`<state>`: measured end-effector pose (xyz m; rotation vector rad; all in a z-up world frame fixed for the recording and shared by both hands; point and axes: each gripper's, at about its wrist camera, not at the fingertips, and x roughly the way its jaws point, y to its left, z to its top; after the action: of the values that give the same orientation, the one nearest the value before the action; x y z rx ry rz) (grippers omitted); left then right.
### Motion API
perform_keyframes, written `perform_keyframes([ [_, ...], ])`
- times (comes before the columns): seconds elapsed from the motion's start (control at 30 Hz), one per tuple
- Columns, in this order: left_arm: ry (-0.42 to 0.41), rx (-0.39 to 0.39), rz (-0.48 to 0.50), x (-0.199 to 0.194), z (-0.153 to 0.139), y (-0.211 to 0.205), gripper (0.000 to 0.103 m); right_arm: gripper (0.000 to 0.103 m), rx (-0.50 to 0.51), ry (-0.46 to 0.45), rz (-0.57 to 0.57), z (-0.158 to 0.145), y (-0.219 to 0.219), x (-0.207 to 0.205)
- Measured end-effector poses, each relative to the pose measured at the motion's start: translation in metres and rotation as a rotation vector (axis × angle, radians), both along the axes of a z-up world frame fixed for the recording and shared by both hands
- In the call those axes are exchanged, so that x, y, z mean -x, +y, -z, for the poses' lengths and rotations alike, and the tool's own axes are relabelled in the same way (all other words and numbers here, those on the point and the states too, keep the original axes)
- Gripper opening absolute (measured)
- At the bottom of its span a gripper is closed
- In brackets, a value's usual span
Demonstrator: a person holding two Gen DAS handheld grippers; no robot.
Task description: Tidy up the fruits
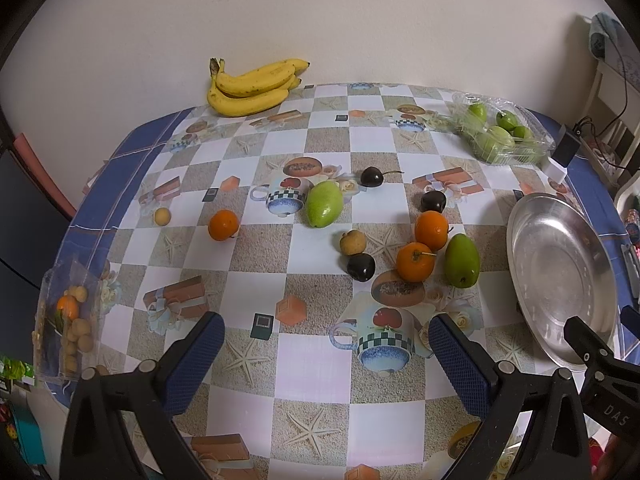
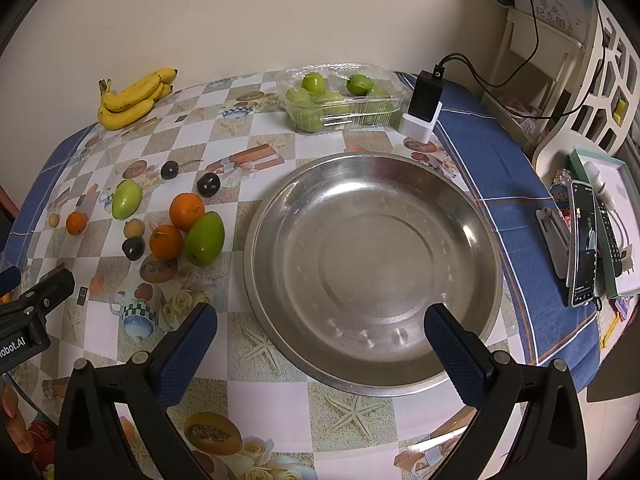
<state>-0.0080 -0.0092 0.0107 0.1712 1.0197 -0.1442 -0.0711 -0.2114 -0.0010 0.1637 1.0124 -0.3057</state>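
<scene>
**Q:** Left wrist view first: what does it show?

**A:** The left gripper (image 1: 326,354) hangs over a patterned table (image 1: 392,412), its blue pads spread wide apart with nothing between them. Loose fruit lies beyond it. To the right sits an empty steel plate (image 1: 532,300). In the right wrist view, the right gripper (image 2: 320,336) hovers over the near rim of that plate, also wide open and empty.

**Q:** How many of each fruit?

**A:** Loose on the table: three oranges, one alone at the left (image 1: 223,225) and two touching each other (image 1: 431,230) (image 1: 415,262). Two large green fruits, one mid-table (image 1: 324,204), one (image 1: 462,261) beside the orange pair. Three dark round fruits, one with a long stem (image 1: 372,177), one behind the oranges (image 1: 433,201), one in front (image 1: 361,267). Two small tan fruits, one far left (image 1: 162,216), one (image 1: 353,242) touching the front dark fruit. One bunch of bananas (image 1: 252,88) lies by the wall. A clear box of small green fruits (image 1: 500,136) stands at the back; I cannot count those reliably. A clear bag (image 1: 68,320) at the left edge holds more small fruit.

**Q:** What could go wrong?

**A:** The fruits are round and would likely roll if nudged. The right-hand cluster is packed tight, so closing on one orange may knock its neighbours toward the plate or table edge. Squeezing too hard could bruise soft fruit, and a dropped one may skid across the smooth plate.
</scene>
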Motion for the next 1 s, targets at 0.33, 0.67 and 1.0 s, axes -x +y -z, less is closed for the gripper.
perform_keyframes([
  [0.33,0.006,0.0,-0.002,0.0021,0.0043,0.0018,0.103,0.103,0.0,0.011,-0.004,0.0004,0.0001,-0.0018],
  [0.67,0.009,0.0,-0.004,0.0025,0.0057,0.0026,0.103,0.103,0.003,0.017,-0.007,0.0011,0.0013,-0.0025],
  [1.0,0.047,0.009,-0.029,-0.0057,0.0079,0.0066,0.103,0.103,-0.012,0.045,-0.009,0.0058,0.0019,-0.0058],
])
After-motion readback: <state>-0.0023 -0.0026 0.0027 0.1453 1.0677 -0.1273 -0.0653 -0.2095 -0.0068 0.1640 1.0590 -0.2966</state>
